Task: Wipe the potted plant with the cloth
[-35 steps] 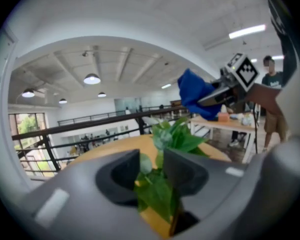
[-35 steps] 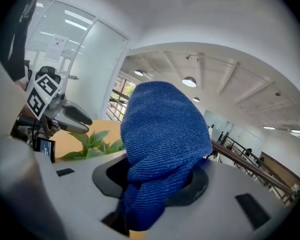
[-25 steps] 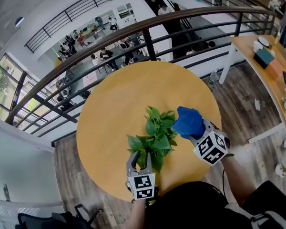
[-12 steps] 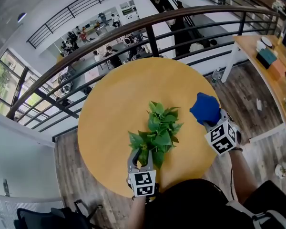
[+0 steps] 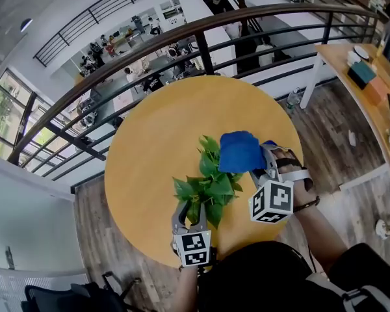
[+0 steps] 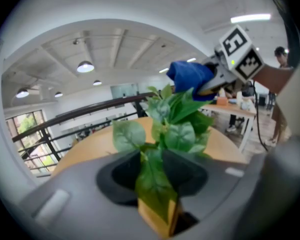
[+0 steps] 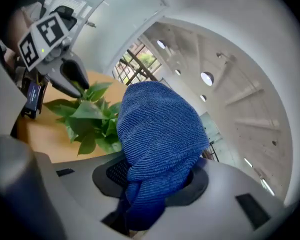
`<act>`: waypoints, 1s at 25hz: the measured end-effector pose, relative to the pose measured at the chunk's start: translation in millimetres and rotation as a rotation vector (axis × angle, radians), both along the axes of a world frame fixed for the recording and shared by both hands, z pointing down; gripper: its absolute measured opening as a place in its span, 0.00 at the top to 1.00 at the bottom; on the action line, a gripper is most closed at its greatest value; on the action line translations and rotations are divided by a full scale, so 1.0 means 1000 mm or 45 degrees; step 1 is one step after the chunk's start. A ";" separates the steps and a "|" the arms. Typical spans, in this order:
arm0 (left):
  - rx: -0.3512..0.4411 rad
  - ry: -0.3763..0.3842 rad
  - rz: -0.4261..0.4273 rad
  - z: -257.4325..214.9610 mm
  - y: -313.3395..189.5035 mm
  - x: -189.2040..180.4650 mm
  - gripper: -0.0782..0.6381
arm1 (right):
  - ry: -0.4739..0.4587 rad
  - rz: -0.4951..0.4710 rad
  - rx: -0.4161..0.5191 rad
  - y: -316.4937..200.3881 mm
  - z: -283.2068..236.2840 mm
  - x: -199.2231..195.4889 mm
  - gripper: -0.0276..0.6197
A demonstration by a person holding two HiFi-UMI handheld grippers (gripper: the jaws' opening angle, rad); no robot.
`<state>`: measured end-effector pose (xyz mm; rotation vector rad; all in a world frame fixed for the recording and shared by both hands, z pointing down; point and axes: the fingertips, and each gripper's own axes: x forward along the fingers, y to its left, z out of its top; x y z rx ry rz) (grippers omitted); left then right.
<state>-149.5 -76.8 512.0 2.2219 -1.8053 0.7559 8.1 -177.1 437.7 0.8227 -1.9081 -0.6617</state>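
Potted plant (image 5: 208,182): near centre of round wooden table (image 5: 149,142). Small square pot (image 6: 157,218) clamped between jaws of left gripper (image 5: 192,216), at 6 o'clock of leaves (image 7: 87,116).
Blue cloth (image 5: 239,151): bunched, pinched in closed jaws of right gripper (image 5: 260,169), positioned at 1 o'clock of leaves; contact not confirmed.
Handling judged: leaves light, floppy, easily bent; pot light, tippable, best held low by walls; cloth soft, compliant.
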 end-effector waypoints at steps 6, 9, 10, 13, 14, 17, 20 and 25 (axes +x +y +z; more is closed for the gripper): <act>-0.010 0.004 0.000 0.002 -0.001 -0.002 0.70 | 0.024 0.130 -0.248 0.003 0.065 0.027 0.69; -0.013 0.003 0.000 0.004 -0.002 0.000 0.70 | -0.149 0.170 -0.452 0.013 0.082 0.037 0.69; -0.014 0.002 0.001 0.004 -0.003 0.001 0.70 | -0.190 0.174 -0.484 0.016 0.085 0.039 0.69; -0.018 0.001 -0.001 0.006 -0.004 0.001 0.71 | -0.203 0.189 -0.539 0.021 0.100 0.045 0.69; -0.020 0.002 -0.002 0.007 -0.004 0.000 0.71 | -0.195 0.208 -0.582 0.024 0.110 0.048 0.69; -0.023 0.007 0.000 0.007 -0.002 0.000 0.71 | -0.133 0.328 -0.654 0.024 0.139 0.074 0.69; -0.021 0.006 0.002 0.005 -0.002 -0.001 0.71 | -0.096 0.465 -0.569 0.003 0.136 0.107 0.69; -0.021 0.003 0.001 0.004 0.000 -0.001 0.71 | -0.351 0.412 -0.263 -0.032 0.023 0.093 0.69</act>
